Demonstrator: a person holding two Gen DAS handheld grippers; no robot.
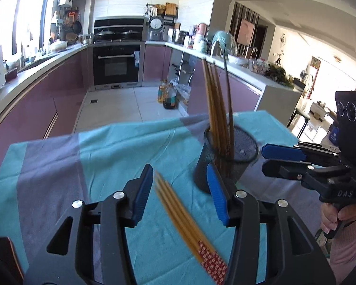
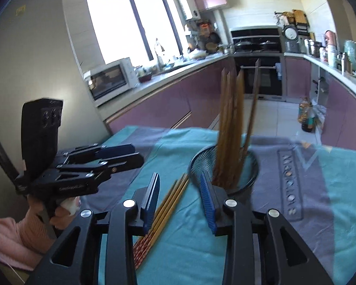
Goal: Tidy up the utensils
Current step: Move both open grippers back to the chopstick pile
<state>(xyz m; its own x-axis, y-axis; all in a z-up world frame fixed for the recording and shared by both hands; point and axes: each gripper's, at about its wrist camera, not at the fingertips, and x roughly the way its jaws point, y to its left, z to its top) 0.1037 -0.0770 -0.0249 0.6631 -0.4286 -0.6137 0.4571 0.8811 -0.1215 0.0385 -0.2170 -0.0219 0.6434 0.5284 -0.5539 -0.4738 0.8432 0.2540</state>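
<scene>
On the table's teal and grey cloth [image 1: 111,147], one black mesh holder [image 1: 227,156] is standing upright with a bunch of chopsticks [image 1: 216,104] sticking up out of it; motion blur is smearing them, so they look like roughly five light ones plus one darker stick, and I cannot count them surely. Beside the holder's base, four loose chopsticks [image 1: 185,223] with red patterned ends are lying flat on the cloth. Two grippers are showing. Left gripper [image 1: 180,185] is hanging over the loose chopsticks with its blue pads apart and pressing on nothing. Right gripper [image 2: 180,201] is likewise parted, with the loose chopsticks [image 2: 163,211] lying on the cloth below its gap, not pinched. Only the left wrist view is showing the right gripper [image 1: 263,158] from outside, beside the holder's rim, and the bright room beyond. Only the right wrist view is showing the white microwave [image 2: 111,78], the window and the cloth's printed grey strip.
</scene>
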